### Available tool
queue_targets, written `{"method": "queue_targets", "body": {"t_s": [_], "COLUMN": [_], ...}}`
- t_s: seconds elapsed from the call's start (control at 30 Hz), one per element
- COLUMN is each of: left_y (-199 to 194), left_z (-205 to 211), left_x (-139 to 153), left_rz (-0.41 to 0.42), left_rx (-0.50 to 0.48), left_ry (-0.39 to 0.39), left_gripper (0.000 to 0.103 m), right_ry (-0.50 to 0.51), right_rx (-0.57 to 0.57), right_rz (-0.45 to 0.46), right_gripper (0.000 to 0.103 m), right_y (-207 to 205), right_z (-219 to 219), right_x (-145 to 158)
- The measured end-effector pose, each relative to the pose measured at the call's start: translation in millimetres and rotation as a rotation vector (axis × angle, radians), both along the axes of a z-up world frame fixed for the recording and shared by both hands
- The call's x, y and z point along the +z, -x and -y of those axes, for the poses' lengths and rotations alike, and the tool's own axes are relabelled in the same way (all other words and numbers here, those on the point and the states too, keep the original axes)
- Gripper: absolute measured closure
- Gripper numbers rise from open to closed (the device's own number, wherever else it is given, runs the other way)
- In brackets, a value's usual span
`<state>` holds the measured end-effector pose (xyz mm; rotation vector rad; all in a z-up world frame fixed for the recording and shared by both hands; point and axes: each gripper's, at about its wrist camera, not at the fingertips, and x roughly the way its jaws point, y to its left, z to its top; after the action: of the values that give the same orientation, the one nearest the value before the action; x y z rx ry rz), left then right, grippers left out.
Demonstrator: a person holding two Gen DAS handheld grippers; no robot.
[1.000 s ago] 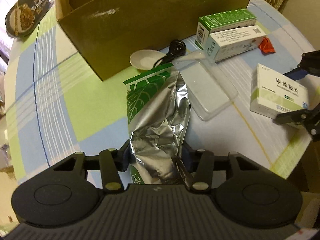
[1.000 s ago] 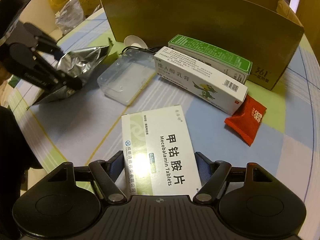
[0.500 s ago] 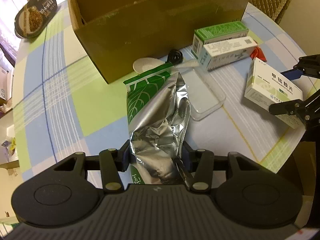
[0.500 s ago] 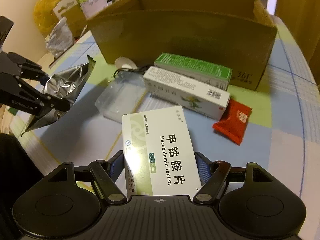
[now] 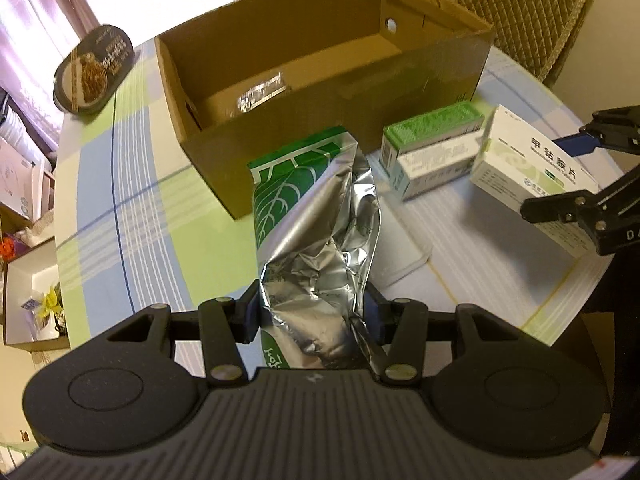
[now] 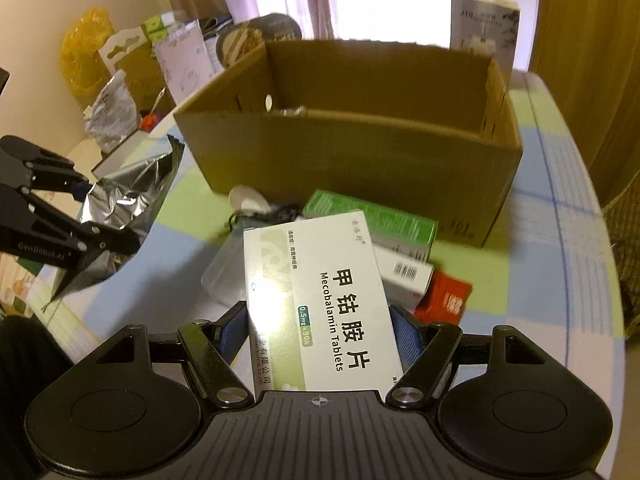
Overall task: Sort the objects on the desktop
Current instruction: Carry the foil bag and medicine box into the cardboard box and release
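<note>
My left gripper (image 5: 310,314) is shut on a crumpled silver foil pouch (image 5: 316,240) with a green leaf print, held up above the table in front of the open cardboard box (image 5: 320,92). My right gripper (image 6: 320,334) is shut on a white Mecobalamin tablet box (image 6: 320,304), lifted and tilted up toward the cardboard box (image 6: 360,160). The left gripper with the foil pouch (image 6: 120,208) shows at the left of the right wrist view. The tablet box (image 5: 532,176) and the right gripper's fingers (image 5: 568,208) show at the right of the left wrist view.
On the checked tablecloth before the box lie a green carton (image 6: 372,220), a white carton (image 6: 404,272), a red sachet (image 6: 444,300), a clear plastic lid (image 5: 400,240), a white spoon (image 6: 248,200) and a black cable. A dark oval tin (image 5: 94,70) stands far left. A woven chair (image 5: 524,12) stands behind.
Both grippers have risen with their loads and tipped toward the cardboard box, whose inside now shows. The tablet box has left the table.
</note>
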<state>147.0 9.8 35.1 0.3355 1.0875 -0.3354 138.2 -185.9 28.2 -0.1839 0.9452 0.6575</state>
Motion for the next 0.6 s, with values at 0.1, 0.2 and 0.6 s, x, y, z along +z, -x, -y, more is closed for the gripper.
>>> {"method": "queue_targets", "body": {"t_s": [0.1, 0.2, 0.6], "left_y": [0, 1, -23], "left_z": [3, 8, 12], "left_x": [8, 13, 42], "left_rz": [0.019, 0.033, 0.079], "left_rx": [-0.002, -0.006, -0.009], "left_ry": [0.008, 0.014, 0.050], "left_gripper": [0.058, 0.058, 0.058], "right_ry": [-0.006, -0.011, -0.014], "right_rx": [-0.016, -0.037, -0.079], "right_rz": [0.019, 0.037, 0.098], "right_gripper": [0.032, 0.032, 0.032], "right_y": [-4, -10, -50], "right_z": [0, 1, -3], "right_x": [10, 19, 55]}}
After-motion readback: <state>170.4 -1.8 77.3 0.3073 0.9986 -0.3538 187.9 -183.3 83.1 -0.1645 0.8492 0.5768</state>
